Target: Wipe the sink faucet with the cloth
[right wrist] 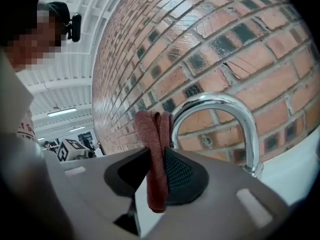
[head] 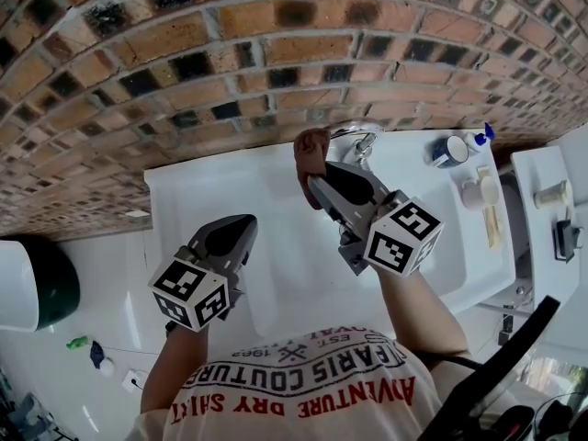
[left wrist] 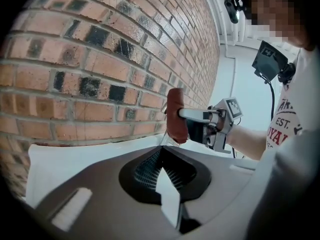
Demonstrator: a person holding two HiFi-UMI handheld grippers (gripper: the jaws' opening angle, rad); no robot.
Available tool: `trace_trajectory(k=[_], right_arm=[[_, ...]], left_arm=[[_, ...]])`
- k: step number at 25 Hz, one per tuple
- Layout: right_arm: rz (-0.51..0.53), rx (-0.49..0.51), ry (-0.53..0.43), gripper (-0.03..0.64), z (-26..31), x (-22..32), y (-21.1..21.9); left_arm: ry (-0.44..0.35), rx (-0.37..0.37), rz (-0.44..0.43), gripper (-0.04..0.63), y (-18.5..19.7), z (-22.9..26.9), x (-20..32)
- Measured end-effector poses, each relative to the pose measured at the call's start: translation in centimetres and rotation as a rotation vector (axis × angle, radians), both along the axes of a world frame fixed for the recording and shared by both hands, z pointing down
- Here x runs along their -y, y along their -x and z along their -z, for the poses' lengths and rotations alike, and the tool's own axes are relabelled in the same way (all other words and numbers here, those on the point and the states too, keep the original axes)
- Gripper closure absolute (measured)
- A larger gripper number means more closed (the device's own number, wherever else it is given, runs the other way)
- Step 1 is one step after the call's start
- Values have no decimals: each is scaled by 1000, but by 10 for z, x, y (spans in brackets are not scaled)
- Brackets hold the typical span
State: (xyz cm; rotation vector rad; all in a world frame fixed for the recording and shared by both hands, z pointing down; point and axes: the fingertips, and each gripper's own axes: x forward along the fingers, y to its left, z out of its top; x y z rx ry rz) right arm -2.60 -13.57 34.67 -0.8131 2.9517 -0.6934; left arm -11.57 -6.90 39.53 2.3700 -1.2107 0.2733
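A reddish-brown cloth [head: 310, 154] is pinched in my right gripper [head: 318, 180], which is shut on it and holds it up against the brick wall, just left of the chrome curved faucet [head: 356, 139]. In the right gripper view the cloth [right wrist: 155, 154] hangs folded between the jaws, and the faucet [right wrist: 225, 104] arches close behind it, to the right. My left gripper [head: 241, 228] hovers over the white sink [head: 230, 191], lower and to the left, shut with nothing in it. In the left gripper view its jaws [left wrist: 161, 156] point toward the cloth [left wrist: 176, 116].
The brick wall [head: 184, 53] stands directly behind the sink. On the sink's right rim are a blue-and-white mug [head: 450, 151], a blue-capped bottle [head: 478, 138] and a white cup [head: 475, 191]. A dark green bin [head: 46, 278] sits at far left.
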Motion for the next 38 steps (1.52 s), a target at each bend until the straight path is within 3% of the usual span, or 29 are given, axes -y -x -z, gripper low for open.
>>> trace_trajectory(k=[3, 12, 26, 38], right_arm=[[15, 51, 26, 535, 5, -11, -12], [-119, 94, 253, 535, -47, 2, -40], [-125, 95, 251, 537, -33, 34, -21], [-192, 120, 152, 538, 2, 40, -58]], left_arm=[[1, -1, -2, 591, 0, -1, 1], [27, -6, -24, 591, -8, -11, 3], [29, -1, -21, 591, -3, -12, 4], [25, 5, -37, 591, -10, -11, 4]])
